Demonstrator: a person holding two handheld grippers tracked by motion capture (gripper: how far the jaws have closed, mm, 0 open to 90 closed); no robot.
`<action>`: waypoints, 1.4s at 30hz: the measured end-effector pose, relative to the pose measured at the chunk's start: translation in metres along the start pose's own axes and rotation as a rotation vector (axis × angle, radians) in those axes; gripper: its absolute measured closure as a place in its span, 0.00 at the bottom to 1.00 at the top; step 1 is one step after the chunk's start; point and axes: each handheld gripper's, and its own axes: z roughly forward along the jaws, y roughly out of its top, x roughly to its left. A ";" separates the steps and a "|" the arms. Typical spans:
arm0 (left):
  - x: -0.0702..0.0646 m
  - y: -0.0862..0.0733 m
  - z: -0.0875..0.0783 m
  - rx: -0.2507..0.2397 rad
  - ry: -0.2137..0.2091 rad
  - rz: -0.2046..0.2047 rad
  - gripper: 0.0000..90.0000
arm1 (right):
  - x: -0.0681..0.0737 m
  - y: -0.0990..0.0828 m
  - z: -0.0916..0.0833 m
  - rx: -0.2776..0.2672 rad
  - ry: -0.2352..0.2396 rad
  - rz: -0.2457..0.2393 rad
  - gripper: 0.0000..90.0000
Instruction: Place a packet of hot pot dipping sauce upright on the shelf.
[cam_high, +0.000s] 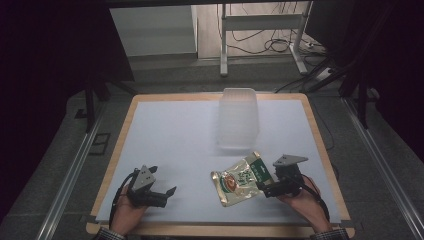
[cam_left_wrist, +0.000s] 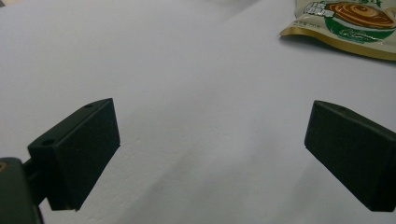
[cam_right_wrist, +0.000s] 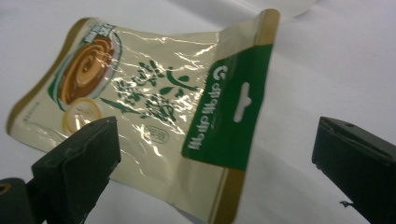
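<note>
- The table (cam_high: 165, 130) carries a white mat that covers nearly all of its top; a wooden rim shows round the edge.
- A clear plastic tub (cam_high: 238, 117) lies at about twelve o'clock from the mat's middle, near the far edge; it looks empty, light and stiff.
- The snack pouch (cam_high: 241, 179) lies flat at about five o'clock, just short of the tub; it looks a light, soft, crinkly foil, likely slippery on its face; the green header (cam_right_wrist: 229, 109) with its hang slot seems the flattest, firmest place to pinch.
- The right gripper (cam_high: 274, 188), at four o'clock, has jaws spread wide, straddling the pouch's near edge; it holds nothing.
- The left gripper (cam_high: 166, 195), at seven o'clock, likewise gapes over bare mat; pouch well apart.
</note>
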 end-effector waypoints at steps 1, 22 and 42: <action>0.000 0.000 0.000 0.000 0.000 0.000 0.04 | 0.001 0.002 0.002 0.010 0.009 0.005 0.02; -0.001 0.000 0.001 0.007 0.006 0.006 0.04 | -0.006 0.023 0.023 0.109 0.021 -0.004 0.54; -0.001 0.000 0.001 0.014 0.007 0.012 0.04 | 0.004 0.039 0.027 0.150 0.012 -0.159 0.97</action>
